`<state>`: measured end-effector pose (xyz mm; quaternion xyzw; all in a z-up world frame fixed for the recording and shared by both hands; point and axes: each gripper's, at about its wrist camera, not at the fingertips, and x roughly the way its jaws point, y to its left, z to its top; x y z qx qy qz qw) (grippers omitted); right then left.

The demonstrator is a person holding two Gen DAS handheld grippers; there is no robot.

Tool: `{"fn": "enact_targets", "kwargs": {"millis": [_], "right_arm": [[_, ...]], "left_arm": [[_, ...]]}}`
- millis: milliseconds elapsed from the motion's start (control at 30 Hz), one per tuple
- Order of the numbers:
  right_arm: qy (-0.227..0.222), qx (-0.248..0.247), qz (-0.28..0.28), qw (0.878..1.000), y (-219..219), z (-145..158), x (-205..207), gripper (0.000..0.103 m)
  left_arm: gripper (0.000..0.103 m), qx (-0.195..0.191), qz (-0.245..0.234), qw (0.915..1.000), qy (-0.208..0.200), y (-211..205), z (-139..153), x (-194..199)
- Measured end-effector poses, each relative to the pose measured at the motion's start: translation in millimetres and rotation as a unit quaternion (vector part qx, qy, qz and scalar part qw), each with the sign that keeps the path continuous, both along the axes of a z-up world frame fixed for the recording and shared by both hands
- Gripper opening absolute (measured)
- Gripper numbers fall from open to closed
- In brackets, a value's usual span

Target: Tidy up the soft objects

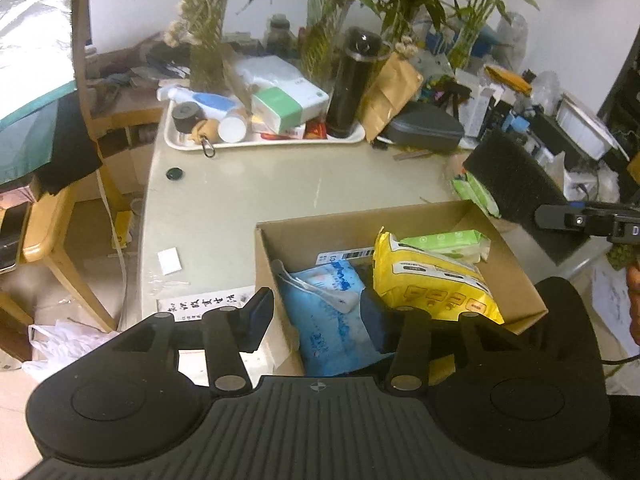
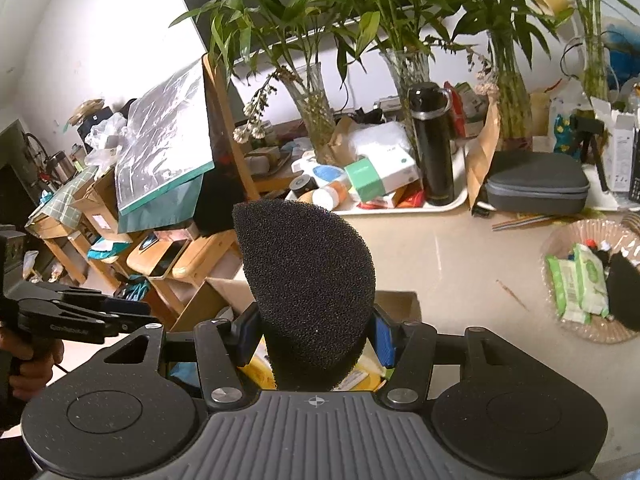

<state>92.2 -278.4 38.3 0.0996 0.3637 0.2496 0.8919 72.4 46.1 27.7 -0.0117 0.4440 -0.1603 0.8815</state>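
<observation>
An open cardboard box (image 1: 500, 276) stands on the pale table and holds a blue tissue pack (image 1: 332, 320), a yellow pack (image 1: 432, 280) and a green wipes pack (image 1: 444, 240). My left gripper (image 1: 316, 316) is open, its jaws straddling the box's near left wall. My right gripper (image 2: 314, 336) is shut on a black foam sponge (image 2: 308, 280), held above the box (image 2: 396, 300). In the left wrist view the sponge (image 1: 516, 184) hangs above the box's far right corner. A woven plate (image 2: 560, 240) at right holds green wipes packs (image 2: 576, 284) and a dark item.
A white tray (image 1: 264, 142) with a black bottle (image 1: 352, 88), boxes and small jars stands at the table's back. A grey zip case (image 1: 426, 128), a brown paper bag (image 1: 390, 92) and vases of bamboo stand behind. Wooden shelves and a chair are left of the table.
</observation>
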Motion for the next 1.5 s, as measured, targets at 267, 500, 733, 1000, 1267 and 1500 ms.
{"fn": "enact_targets", "kwargs": {"millis": [267, 500, 733, 1000, 1267, 1500], "right_arm": [[0.009, -0.004, 0.035, 0.999, 23, -1, 5, 0.058], [0.067, -0.055, 0.086, 0.993, 61, -29, 26, 0.071], [0.052, -0.064, 0.068, 0.994, 58, -30, 11, 0.098], [0.013, -0.086, 0.02, 0.996, 45, -20, -16, 0.103], [-0.036, -0.12, -0.011, 0.992, 44, -11, -47, 0.103], [-0.066, -0.143, -0.042, 0.987, 49, -10, -77, 0.103]], "left_arm": [[0.048, 0.007, 0.012, 0.9999, -0.01, 4, -1, -17], [0.048, 0.007, 0.016, 0.9998, -0.011, 4, -6, -23], [0.066, 0.005, 0.029, 0.9994, -0.015, 6, -5, -30], [0.075, 0.017, 0.032, 0.999, -0.027, -1, -3, -37], [0.082, 0.048, 0.029, 0.9973, -0.048, -16, 1, -52], [0.103, 0.067, 0.039, 0.9922, -0.097, -27, 5, -76]]}}
